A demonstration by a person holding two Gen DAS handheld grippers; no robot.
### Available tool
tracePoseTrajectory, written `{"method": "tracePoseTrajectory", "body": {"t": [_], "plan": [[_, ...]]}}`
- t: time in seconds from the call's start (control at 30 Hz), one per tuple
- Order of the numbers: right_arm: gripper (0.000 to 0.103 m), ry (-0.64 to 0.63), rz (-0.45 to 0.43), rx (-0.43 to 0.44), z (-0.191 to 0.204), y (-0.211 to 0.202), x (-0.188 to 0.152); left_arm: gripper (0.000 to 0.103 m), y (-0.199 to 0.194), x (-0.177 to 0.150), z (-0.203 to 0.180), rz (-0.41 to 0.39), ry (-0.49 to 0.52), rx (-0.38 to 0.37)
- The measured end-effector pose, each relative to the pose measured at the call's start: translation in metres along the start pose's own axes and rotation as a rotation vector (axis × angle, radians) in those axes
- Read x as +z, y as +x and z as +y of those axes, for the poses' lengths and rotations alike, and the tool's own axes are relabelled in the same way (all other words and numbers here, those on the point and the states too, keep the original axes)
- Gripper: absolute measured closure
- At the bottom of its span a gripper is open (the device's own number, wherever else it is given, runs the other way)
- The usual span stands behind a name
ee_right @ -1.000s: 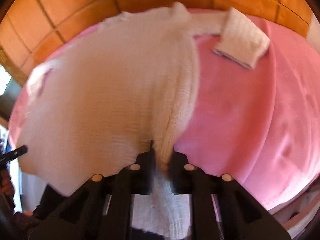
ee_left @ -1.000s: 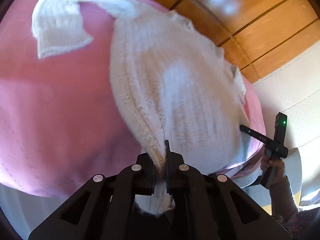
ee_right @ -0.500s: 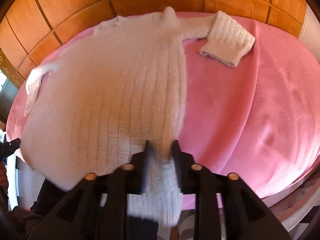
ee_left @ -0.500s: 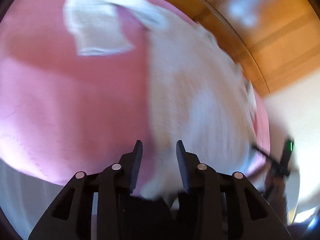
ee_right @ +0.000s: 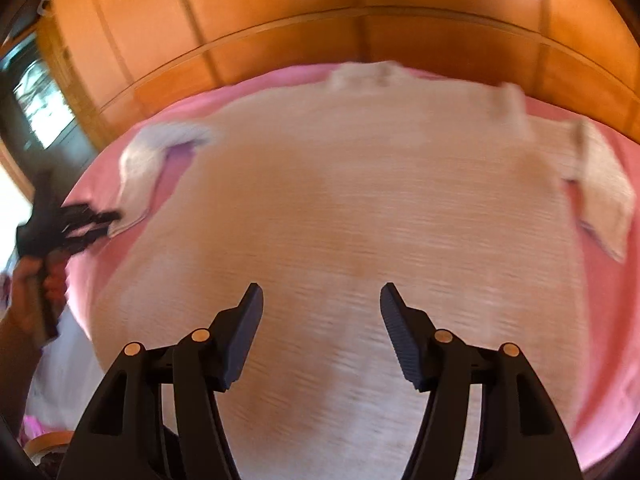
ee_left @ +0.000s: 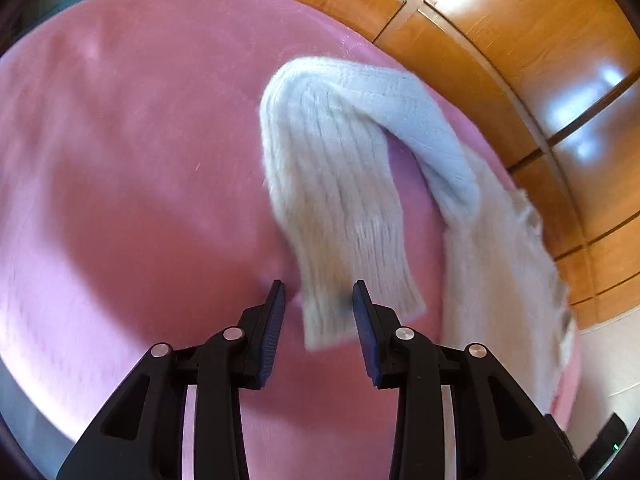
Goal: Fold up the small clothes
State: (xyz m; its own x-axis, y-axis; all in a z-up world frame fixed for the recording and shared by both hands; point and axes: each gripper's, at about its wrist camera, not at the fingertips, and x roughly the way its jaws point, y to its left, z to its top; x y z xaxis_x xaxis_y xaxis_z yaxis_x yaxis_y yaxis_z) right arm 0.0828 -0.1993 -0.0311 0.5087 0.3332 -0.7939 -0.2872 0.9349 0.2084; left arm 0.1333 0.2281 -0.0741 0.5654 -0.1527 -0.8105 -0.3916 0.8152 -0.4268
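Observation:
A white knitted sweater [ee_right: 352, 208] lies spread flat on a pink blanket [ee_right: 608, 320]. Its left sleeve [ee_left: 340, 200] is bent back on itself, cuff end toward me. My left gripper [ee_left: 318, 300] is open, its jaws standing either side of the cuff edge without closing on it. My right gripper [ee_right: 322, 300] is open and empty above the sweater's lower body. The left gripper also shows in the right wrist view [ee_right: 68, 224], held in a hand by the left sleeve. The other sleeve [ee_right: 604, 196] lies folded at the right.
A wooden panelled wall [ee_right: 360, 20] runs behind the blanket. A window [ee_right: 40, 104] is at the far left. The blanket's front edge [ee_left: 48, 412] drops off at the lower left of the left wrist view.
Both grippers have let go of the sweater's hem and opened. The left one has moved over to the sleeve cuff. The right one has pulled back above the sweater's body.

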Motion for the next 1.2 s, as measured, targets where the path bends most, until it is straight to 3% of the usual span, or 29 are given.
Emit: {"method": "tracePoseTrajectory", "body": {"t": [0.03,0.1,0.23,0.37,0.47,0.6,0.7,0.8,0.87,0.9,1.0,1.07,1.13,1.2], "plan": [[0.042,-0.015,0.011,0.011,0.008,0.010,0.001,0.098,0.004,0.007,-0.002,0.018,0.024,-0.006],[0.043,-0.034,0.023,0.029,0.017,0.020,0.000,0.098,0.001,0.017,-0.009,0.021,0.073,-0.020],[0.042,-0.064,0.049,0.033,0.028,0.037,-0.006,0.098,-0.065,0.044,-0.005,-0.050,0.179,-0.053],[0.042,-0.046,0.050,0.048,0.020,0.042,-0.014,0.098,-0.134,0.079,0.014,-0.154,0.238,0.025],[0.042,-0.026,0.042,0.051,0.018,0.045,-0.013,0.098,-0.156,0.111,0.031,-0.207,0.259,0.157],[0.042,-0.023,0.036,0.042,0.016,0.045,-0.011,0.099,-0.135,0.163,0.059,-0.189,0.214,0.344],[0.042,-0.020,0.034,0.039,0.016,0.050,-0.009,0.099,-0.091,0.189,0.073,-0.127,0.186,0.491],[0.041,-0.024,0.033,0.032,0.019,0.053,-0.007,0.098,-0.032,0.197,0.094,-0.017,0.203,0.709],[0.038,-0.026,0.034,0.030,0.021,0.055,-0.007,0.094,-0.015,0.195,0.107,0.021,0.149,0.747],[0.036,-0.031,0.034,0.028,0.023,0.056,-0.007,0.091,-0.015,0.192,0.108,-0.015,0.111,0.718],[0.030,-0.045,0.031,0.023,0.026,0.058,-0.008,0.056,-0.034,0.173,0.099,-0.116,0.038,0.599],[0.027,-0.054,0.029,0.020,0.030,0.059,-0.009,0.055,-0.054,0.147,0.087,-0.186,-0.008,0.410],[0.024,-0.059,0.026,0.020,0.032,0.060,-0.009,0.055,-0.061,0.119,0.075,-0.176,-0.042,0.193],[0.022,-0.067,0.023,0.016,0.034,0.061,-0.010,0.055,-0.055,0.094,0.060,-0.134,-0.045,0.028]]}}
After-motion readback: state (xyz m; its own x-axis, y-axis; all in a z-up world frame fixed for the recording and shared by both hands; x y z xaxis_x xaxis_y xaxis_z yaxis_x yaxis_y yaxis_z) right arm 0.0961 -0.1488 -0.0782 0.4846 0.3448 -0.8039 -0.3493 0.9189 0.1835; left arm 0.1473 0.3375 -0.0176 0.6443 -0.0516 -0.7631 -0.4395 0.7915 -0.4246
